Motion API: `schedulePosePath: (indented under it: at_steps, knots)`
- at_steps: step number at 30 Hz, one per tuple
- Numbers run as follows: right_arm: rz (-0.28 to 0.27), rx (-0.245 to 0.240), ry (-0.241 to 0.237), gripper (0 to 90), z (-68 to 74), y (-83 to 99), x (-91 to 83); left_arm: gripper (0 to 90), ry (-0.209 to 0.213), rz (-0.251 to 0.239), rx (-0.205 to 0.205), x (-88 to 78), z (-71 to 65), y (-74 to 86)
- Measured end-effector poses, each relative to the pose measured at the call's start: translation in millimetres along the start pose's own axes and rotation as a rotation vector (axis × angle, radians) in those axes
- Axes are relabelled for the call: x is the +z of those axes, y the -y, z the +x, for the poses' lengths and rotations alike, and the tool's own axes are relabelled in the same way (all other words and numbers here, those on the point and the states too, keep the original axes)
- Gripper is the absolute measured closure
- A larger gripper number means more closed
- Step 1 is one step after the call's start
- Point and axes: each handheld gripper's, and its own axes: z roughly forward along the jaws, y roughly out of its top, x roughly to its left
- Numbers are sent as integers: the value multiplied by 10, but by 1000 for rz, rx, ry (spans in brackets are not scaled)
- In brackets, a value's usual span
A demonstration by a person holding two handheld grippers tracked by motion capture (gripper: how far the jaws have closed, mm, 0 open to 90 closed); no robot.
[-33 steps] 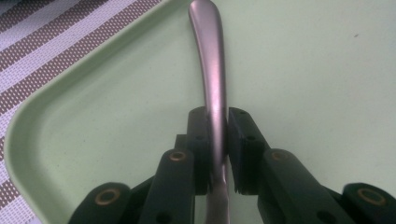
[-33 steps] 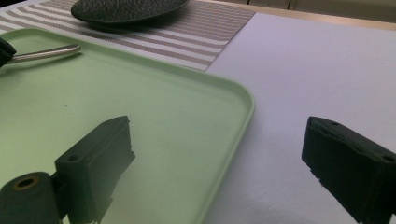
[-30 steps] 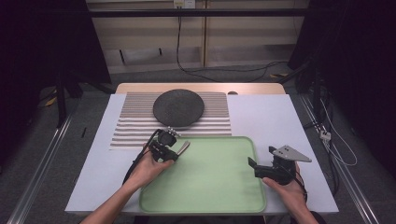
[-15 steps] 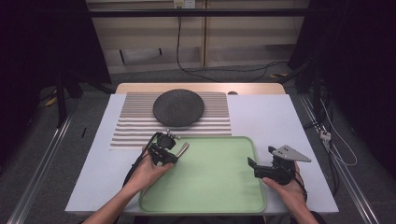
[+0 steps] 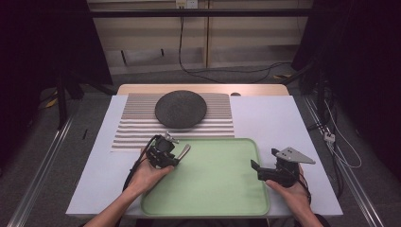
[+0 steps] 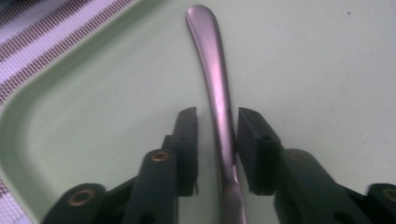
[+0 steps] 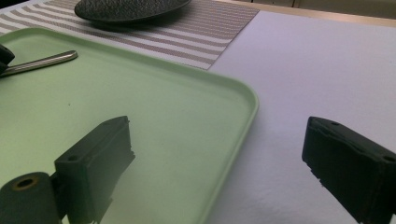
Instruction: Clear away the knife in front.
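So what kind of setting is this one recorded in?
Probably a lab or studio recording rig dressed as a dining table: a dark round plate on a striped placemat, a pale green tray, with cables trailing across the floor behind.

Lying on the bench: a striped woven placemat at the far side, carrying a dark round stoneware plate. Sitting in front of the placemat: a pale green plastic tray, with a slim metal cutlery handle resting in its far left corner. Hovering at that corner: the left gripper, jaws flanking the handle. Waiting at the tray's right edge: the right gripper.
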Motion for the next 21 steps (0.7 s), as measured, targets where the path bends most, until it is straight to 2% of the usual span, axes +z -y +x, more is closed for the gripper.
schedulePosePath:
  at_steps: [1, 2, 3, 4, 5, 6, 7, 8, 11, 12, 13, 14, 16, 17, 18, 19, 20, 21]
  knots:
    - [0, 0, 0, 82, 0, 0, 0, 654, 0, 0, 0, 0, 0, 0]
    - [0, 1, 1, 81, -4, 0, 2, 609, -32, -21, 6, -27, 2, -1]
    - [0, 1, 1, 81, -4, 0, 2, 569, -32, -21, 6, -27, 2, -1]
    - [2, 4, 4, 81, -6, -1, 6, 506, -64, -51, 3, -48, 4, -1]
    - [2, 4, 4, 81, -6, -1, 6, 466, -64, -51, 3, -48, 4, -1]
    - [5, 2, 2, 81, -4, 1, 6, 415, -55, -81, -1, -66, 25, -5]
    - [5, 2, 2, 81, -4, 1, 6, 381, -55, -81, -1, -66, 25, -5]
    - [5, -1, 0, 81, -2, 4, 1, 337, -46, -110, -12, -77, 34, -10]
    - [3, 1, 2, 81, -2, 4, -3, 225, -35, -123, -6, -94, 36, -21]
    - [4, 5, 0, 80, -8, 5, -2, 175, -9, -139, -8, -97, 37, -31]
    - [4, 5, 0, 80, -8, 5, -2, 177, -9, -139, -8, -97, 37, -31]
    - [7, 5, 0, 81, -11, 4, 4, 206, 9, -153, -9, -100, 36, -32]
    - [6, 3, -3, 81, -10, 1, 11, 210, 22, -189, 29, -103, 9, -15]
    - [6, 3, -3, 81, -10, 1, 11, 249, 22, -189, 29, -103, 9, -15]
    - [7, -2, -3, 82, -5, -1, 18, 288, 26, -227, 51, -129, -28, 0]
    - [7, -2, -3, 82, -5, -1, 18, 309, 26, -227, 51, -129, -28, 0]
    - [8, -1, -2, 82, -3, -3, 18, 355, 66, -258, 73, -144, -51, 5]
    - [8, -1, -2, 82, -3, -3, 18, 396, 66, -258, 73, -144, -51, 5]
